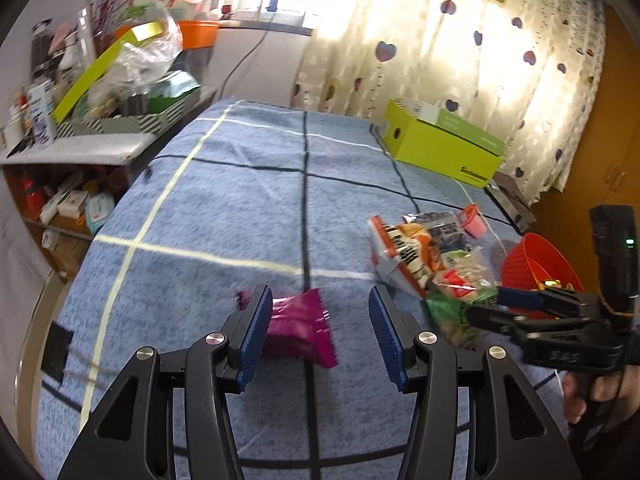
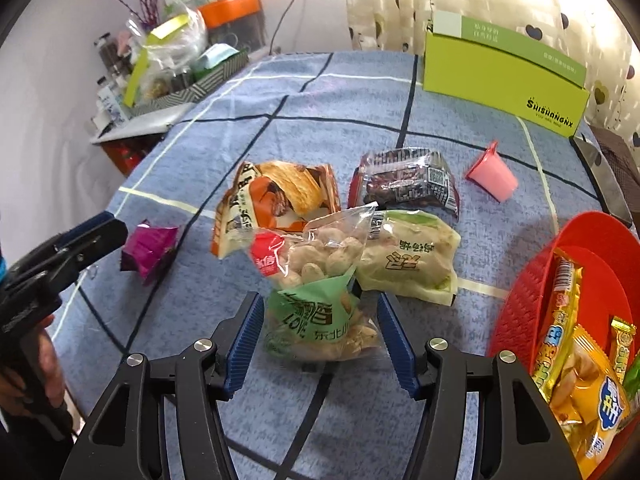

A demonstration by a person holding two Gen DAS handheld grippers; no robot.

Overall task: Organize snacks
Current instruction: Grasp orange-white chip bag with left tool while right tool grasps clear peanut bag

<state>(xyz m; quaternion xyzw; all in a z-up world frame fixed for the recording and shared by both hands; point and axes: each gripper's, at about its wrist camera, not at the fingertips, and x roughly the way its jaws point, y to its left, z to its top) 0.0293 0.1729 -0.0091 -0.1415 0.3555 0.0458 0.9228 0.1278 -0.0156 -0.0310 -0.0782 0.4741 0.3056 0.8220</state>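
My left gripper [image 1: 318,336] is open, its jaws astride a small magenta snack packet [image 1: 302,330] lying on the blue checked cloth; the packet also shows in the right wrist view [image 2: 150,250]. My right gripper [image 2: 320,340] is open around the green-labelled bag of peanuts [image 2: 320,300], not closed on it. Behind lie an orange snack bag [image 2: 276,204], a dark bag [image 2: 404,184], a pale green bag [image 2: 412,256] and a pink cup [image 2: 492,176] on its side. A red basket [image 2: 532,300] at right holds several yellow snack packs.
A lime-green shoebox [image 2: 504,76] stands at the table's far right. A cluttered shelf with a striped tray [image 1: 132,120] stands off the table's left edge. A dark phone-like slab [image 2: 600,180] lies by the right edge. Curtains hang behind.
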